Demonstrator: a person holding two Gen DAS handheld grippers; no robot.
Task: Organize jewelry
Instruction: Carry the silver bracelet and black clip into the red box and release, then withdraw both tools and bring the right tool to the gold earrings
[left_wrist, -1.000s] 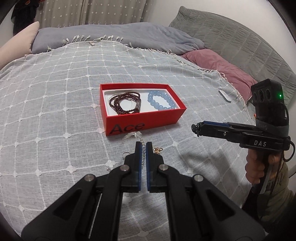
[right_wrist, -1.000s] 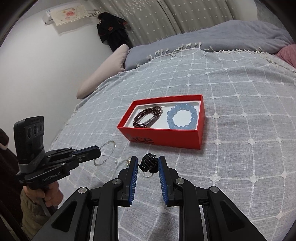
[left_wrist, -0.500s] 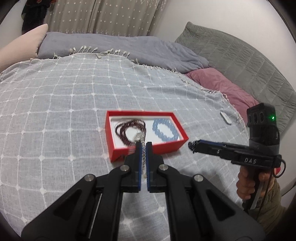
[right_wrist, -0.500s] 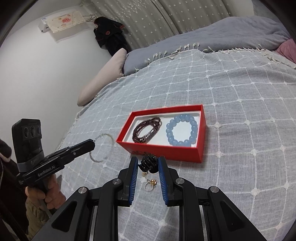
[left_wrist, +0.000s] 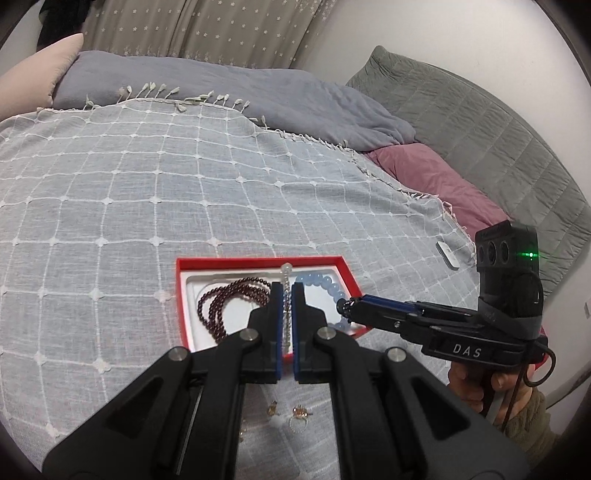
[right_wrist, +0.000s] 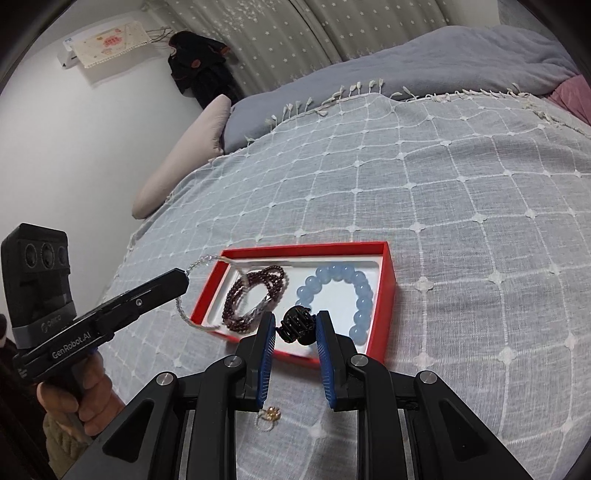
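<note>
A red box (left_wrist: 258, 263) (right_wrist: 386, 288) lies on the bed. It holds a dark red bead bracelet (left_wrist: 221, 306) (right_wrist: 258, 291) and a light blue bead bracelet (left_wrist: 325, 284) (right_wrist: 354, 291). My left gripper (left_wrist: 287, 291) (right_wrist: 183, 277) is shut on a clear bead bracelet (left_wrist: 286, 280) (right_wrist: 207, 262), which hangs over the box's left part. My right gripper (right_wrist: 295, 326) (left_wrist: 341, 306) is shut on a small black hair claw (right_wrist: 295, 325) held above the box's near edge.
Small gold earrings and a ring (left_wrist: 295, 424) (right_wrist: 269, 415) lie on the grey checked bedspread (left_wrist: 147, 184) in front of the box. Pillows and a folded blanket lie at the back. A small white item (left_wrist: 447, 254) lies near the bed's right edge.
Both grippers have risen and moved forward over the box. The left one has lifted the clear bracelet off the bedspread; the right one has carried the hair claw to the box's near edge.
</note>
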